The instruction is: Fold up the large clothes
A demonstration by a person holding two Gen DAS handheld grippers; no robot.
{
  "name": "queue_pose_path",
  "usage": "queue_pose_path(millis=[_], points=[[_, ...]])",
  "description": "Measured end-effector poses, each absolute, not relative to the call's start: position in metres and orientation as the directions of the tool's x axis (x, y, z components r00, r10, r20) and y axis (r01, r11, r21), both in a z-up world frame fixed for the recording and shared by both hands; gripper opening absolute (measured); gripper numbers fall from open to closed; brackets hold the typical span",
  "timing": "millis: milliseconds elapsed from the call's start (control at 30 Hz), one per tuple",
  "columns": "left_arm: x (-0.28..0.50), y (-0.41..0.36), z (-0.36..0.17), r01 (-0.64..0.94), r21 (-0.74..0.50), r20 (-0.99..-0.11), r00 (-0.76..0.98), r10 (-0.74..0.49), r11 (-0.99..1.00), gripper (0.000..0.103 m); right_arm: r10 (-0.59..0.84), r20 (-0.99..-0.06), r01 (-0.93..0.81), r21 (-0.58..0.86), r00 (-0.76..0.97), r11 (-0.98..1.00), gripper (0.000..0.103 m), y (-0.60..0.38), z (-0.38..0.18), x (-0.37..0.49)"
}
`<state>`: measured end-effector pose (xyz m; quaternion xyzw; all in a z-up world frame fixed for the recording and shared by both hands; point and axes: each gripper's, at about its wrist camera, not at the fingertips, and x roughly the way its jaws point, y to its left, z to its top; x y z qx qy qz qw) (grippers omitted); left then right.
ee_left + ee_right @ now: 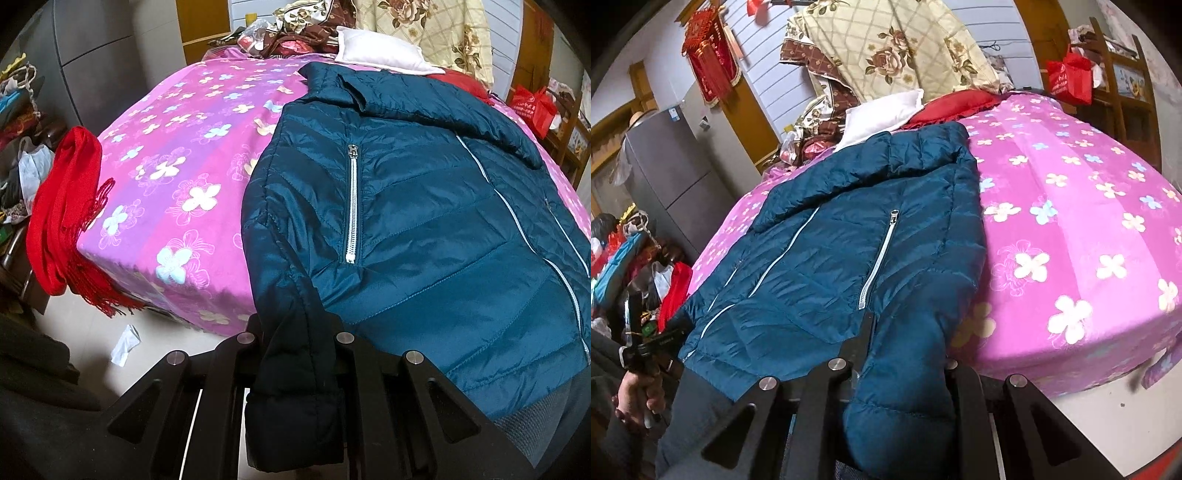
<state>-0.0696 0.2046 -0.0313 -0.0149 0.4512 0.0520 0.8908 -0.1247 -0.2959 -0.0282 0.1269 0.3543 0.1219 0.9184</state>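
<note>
Lying front-up on the pink flowered bedsheet (177, 155) is a teal puffer jacket (424, 206), collar twd the white pillow (376, 50), hem at the bed's near edge. Left gripper (295, 332) is pinched tight on one sleeve cuff (291, 417); right gripper (905, 354) likewise clamps the other sleeve (905, 398). Red scarf (62, 214) hangs off the bed's corner.

L tool (295, 332) & R tool (897, 354) both clamped.

Teal jacket (424, 206); pink floral bedsheet (177, 155)
</note>
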Motion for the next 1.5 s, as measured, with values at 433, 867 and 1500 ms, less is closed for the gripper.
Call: queue_pose_path(millis=[433, 867, 1500], points=[[-0.076, 0.204, -0.014, -0.103, 0.024, -0.784, 0.615, 0.082, 0.994, 0.011, 0.294, -0.547, -0.172, 0.263, 0.784, 0.949, 0.014, -0.294, -0.005, -0.136], [-0.101, 0.224, 0.029, -0.112, -0.068, -0.708, 0.705, 0.032, 0.991, 0.01, 0.327, -0.492, -0.228, 0.252, 0.807, 0.94, 0.014, -0.291, 0.027, -0.152], [-0.117, 0.256, 0.095, -0.158, -0.2, -0.557, 0.83, 0.021, 0.967, 0.009, 0.384, -0.391, -0.293, 0.272, 0.837, 0.916, 0.014, -0.289, 0.072, -0.18]])
